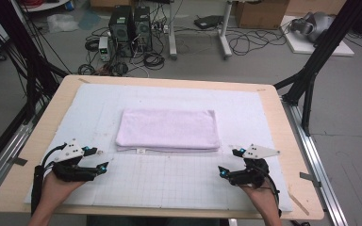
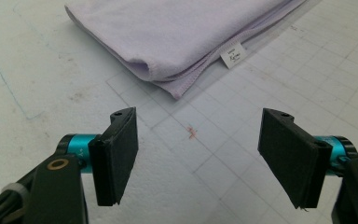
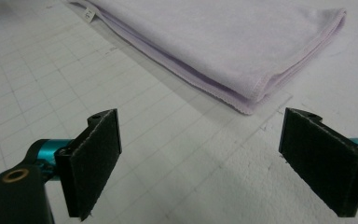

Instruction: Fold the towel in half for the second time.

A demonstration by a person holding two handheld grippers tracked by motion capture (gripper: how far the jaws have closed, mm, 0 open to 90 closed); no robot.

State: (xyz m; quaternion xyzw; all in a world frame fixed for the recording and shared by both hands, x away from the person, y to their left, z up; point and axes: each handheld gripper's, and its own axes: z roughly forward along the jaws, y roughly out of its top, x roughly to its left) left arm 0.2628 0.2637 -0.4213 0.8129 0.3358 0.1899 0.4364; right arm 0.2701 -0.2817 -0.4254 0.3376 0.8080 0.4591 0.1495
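A folded lilac towel (image 1: 167,128) lies flat in the middle of the white gridded mat (image 1: 169,183), with a small white label (image 1: 141,151) at its near edge. My left gripper (image 1: 101,160) rests low near the mat's front left, open and empty, short of the towel's near left corner (image 2: 177,91). My right gripper (image 1: 228,162) sits at the front right, also open with nothing between its pads, facing the towel's near right corner (image 3: 256,100). The towel (image 2: 182,32) and its label (image 2: 233,55) lie ahead in the left gripper view, and the towel (image 3: 242,42) in the right gripper view.
The mat covers a wooden table (image 1: 287,136) with rounded corners. Black frame struts (image 1: 320,52) stand at the back right and back left. On the floor beyond are computer towers (image 1: 129,28), cables and a cardboard box (image 1: 261,14).
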